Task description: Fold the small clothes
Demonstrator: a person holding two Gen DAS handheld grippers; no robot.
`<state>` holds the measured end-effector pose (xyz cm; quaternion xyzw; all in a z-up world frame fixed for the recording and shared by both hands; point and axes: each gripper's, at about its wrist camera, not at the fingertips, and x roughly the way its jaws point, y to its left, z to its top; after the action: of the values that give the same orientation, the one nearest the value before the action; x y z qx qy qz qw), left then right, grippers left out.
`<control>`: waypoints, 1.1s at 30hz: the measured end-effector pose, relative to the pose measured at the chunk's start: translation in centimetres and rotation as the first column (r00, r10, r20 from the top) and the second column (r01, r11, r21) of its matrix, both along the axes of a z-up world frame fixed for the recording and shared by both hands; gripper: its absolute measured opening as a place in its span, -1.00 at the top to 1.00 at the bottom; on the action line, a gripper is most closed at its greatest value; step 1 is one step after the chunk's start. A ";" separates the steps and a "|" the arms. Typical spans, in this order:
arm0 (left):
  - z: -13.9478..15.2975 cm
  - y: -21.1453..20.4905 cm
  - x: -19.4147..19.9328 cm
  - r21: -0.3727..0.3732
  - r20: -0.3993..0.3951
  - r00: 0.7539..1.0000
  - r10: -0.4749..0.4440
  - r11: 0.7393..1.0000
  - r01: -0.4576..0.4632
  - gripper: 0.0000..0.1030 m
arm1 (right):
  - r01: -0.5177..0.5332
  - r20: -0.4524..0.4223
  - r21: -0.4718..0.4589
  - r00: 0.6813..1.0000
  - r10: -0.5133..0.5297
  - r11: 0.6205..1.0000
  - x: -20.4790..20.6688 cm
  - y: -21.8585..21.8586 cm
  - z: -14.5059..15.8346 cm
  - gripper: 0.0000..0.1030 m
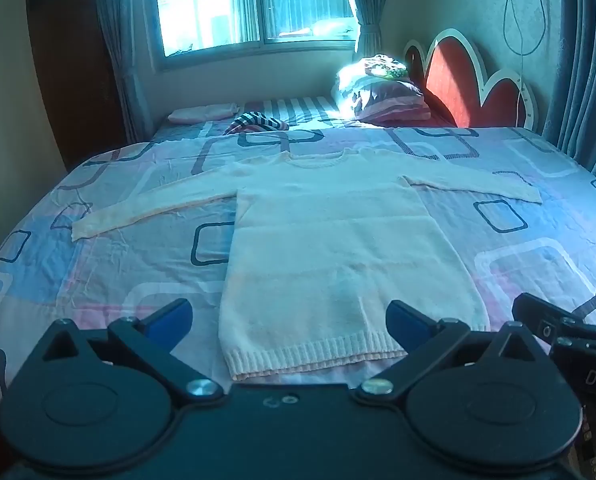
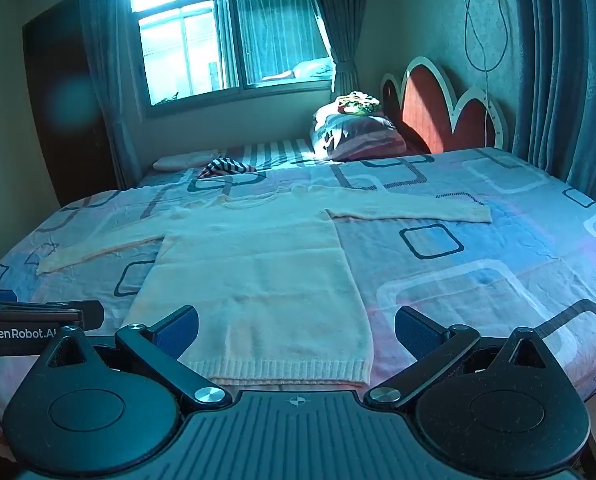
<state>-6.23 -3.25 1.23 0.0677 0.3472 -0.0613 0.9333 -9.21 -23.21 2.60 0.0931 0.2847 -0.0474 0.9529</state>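
Black linkages and blue pads fill the foreground: the left gripper (image 1: 289,324) has its fingers spread wide with nothing between them, hanging just above the ribbed hem (image 1: 318,354) of the pale knitted sweater (image 1: 330,240). Beside it the right gripper (image 2: 296,330) is just as wide apart and just as empty, poised over the same hem nearer the sweater's right-hand corner. Neither pair of pads is touching the knit yet.

And the garment is beautifully set up: flat on the patterned bedsheet (image 1: 518,264), hem toward the person, body smooth, left sleeve (image 1: 145,210) angling out and slightly down, right sleeve (image 1: 474,186) stretched sideways, neckline (image 1: 318,160) at the far end.

The smart play, judging from this layout, is a sleeve first: reach out, pinch near the cuff, lift only enough to clear the sheet, and lay it across the chest without dragging the body. Loose knit stretches, so a shallow bite and slow carry should serve best. Both layers must be caught if the hem is taken instead.

Further back, a striped cloth (image 1: 257,124) and a pink folded piece (image 1: 201,114) lie well apart from the work, with pillows (image 1: 382,96) by the headboard (image 1: 470,84).
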 end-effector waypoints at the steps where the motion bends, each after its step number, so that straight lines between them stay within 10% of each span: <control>1: 0.0 0.0 0.0 -0.001 -0.001 1.000 0.000 1.000 0.000 -0.98 | 0.000 0.000 -0.001 1.000 0.000 1.000 0.0 0.1 0.0 -1.00; 33: -0.5 0.1 0.7 0.001 -0.005 1.000 0.010 1.000 -0.010 -0.98 | -0.001 0.068 -0.020 0.998 0.002 1.000 0.5 0.2 0.0 -1.00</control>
<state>-5.50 -3.14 0.73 0.0664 0.3501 -0.0568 0.9326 -8.75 -22.98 2.57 0.0850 0.2515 -0.0463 0.9630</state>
